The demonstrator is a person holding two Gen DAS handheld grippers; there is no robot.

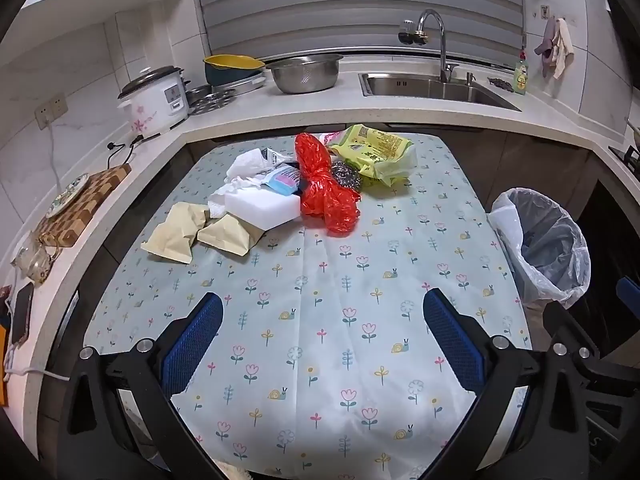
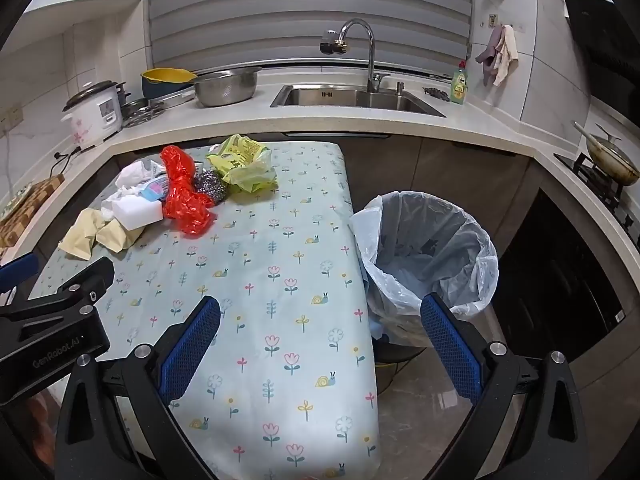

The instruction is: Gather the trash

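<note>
A heap of trash lies at the far end of the flower-print table [image 1: 328, 320]: a red plastic bag [image 1: 326, 184], a yellow-green wrapper [image 1: 380, 152], a steel scourer [image 1: 346, 174], a white sponge block [image 1: 262, 206], crumpled white paper [image 1: 248, 168] and beige paper bags [image 1: 188, 236]. The same red plastic bag [image 2: 186, 196] and wrapper [image 2: 244, 162] show in the right wrist view. My left gripper [image 1: 322, 312] hangs open over the near table, well short of the heap. My right gripper [image 2: 320, 316] is open too, above the table's right edge, beside the lined bin [image 2: 428, 248].
The lined bin [image 1: 540, 240] stands on the floor right of the table. A counter wraps around behind with a rice cooker [image 1: 156, 100], a steel bowl [image 1: 304, 72], a sink [image 1: 432, 86] and a chopping board [image 1: 80, 208]. A pan [image 2: 612, 158] sits on the stove.
</note>
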